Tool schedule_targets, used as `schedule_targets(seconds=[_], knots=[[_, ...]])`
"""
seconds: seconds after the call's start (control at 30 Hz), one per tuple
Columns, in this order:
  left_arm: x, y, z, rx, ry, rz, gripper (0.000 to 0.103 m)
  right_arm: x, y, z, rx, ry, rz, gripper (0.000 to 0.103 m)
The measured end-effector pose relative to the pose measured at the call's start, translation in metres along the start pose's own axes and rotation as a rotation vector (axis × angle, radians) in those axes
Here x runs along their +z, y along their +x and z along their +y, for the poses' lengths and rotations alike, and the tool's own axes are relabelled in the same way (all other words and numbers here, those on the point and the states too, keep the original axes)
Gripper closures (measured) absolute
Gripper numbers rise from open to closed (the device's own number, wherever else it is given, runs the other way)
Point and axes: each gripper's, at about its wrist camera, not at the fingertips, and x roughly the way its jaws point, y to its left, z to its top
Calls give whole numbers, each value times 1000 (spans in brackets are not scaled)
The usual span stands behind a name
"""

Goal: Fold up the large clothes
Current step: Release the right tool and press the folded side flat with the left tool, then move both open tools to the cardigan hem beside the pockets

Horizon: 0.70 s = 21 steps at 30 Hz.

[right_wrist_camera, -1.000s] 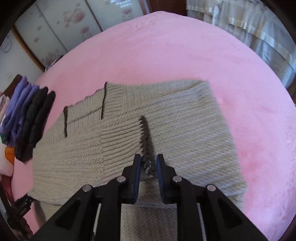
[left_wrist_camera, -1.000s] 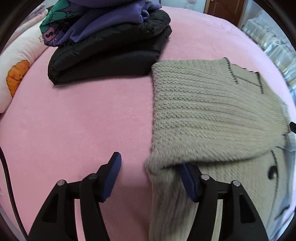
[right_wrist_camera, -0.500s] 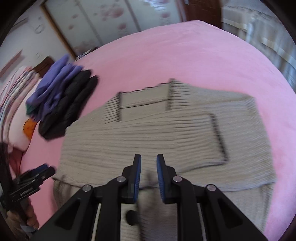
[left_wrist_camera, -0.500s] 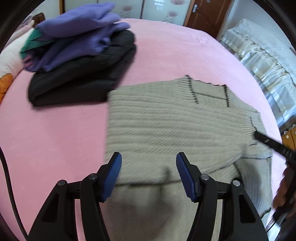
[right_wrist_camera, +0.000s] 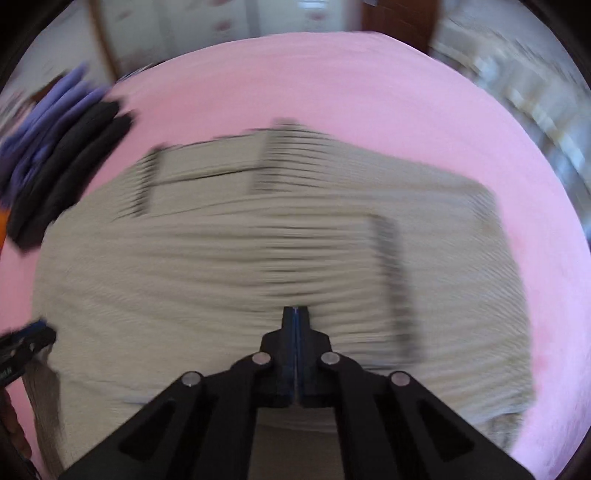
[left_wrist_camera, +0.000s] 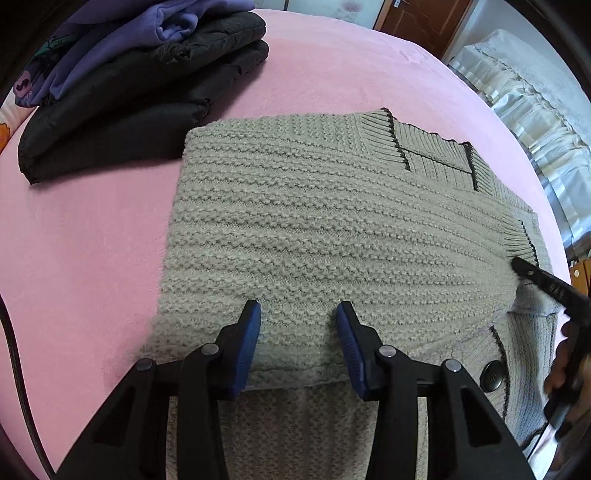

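Note:
A beige knit cardigan [left_wrist_camera: 332, 221] lies flat on the pink bed cover [left_wrist_camera: 74, 240], with a sleeve folded across its body. My left gripper [left_wrist_camera: 297, 317] hovers over the near edge of that folded sleeve. Its jaws are closing, and its blue pads [left_wrist_camera: 249, 332] still stand apart without pinching the knit. In the blurred right wrist view, my right gripper [right_wrist_camera: 296, 314] is shut with nothing between its fingers, low over the cardigan [right_wrist_camera: 258, 258] near its front. That right gripper [left_wrist_camera: 546, 284] also shows at the cardigan's right side, held by a hand [left_wrist_camera: 565, 362].
A stack of folded clothes sits at the far left of the bed: a black jacket [left_wrist_camera: 140, 92] under a purple garment [left_wrist_camera: 166, 22]. A pale frilled cloth [left_wrist_camera: 535, 122] hangs beyond the bed's right edge. A dark button [left_wrist_camera: 491, 374] shows on the cardigan's front. A black cable [left_wrist_camera: 14, 354] runs along the left.
My left gripper moved right, from beside the cardigan to over it, and its jaws narrowed. My right gripper let go of the dark-edged cuff, drew back and shut.

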Motion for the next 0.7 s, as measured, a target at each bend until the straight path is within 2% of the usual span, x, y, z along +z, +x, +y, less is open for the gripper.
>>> schedule_targets(seconds=[0.1, 0.27, 0.4, 0.47, 0.53, 0.63, 0.7], knots=[[0, 2, -1, 13, 13, -1, 61, -2, -6, -22, 7, 14, 1, 103], [-1, 1, -2, 36, 9, -9, 61, -6, -7, -12, -47, -26, -4, 103], [1, -6, -4, 41, 0, -7, 60, -1, -9, -11, -28, 5, -1, 103], [2, -14, -6, 42, -7, -14, 53, -1, -18, -10, -23, 8, -8, 103], [1, -29, -7, 49, -15, -49, 37, -2, -31, -10, -20, 2, -24, 100], [-1, -50, -11, 55, -24, -104, 28, -4, -52, -9, -3, -8, -58, 100], [-3, -59, -15, 55, -33, -120, 26, -6, -67, -8, 19, -8, -76, 100]])
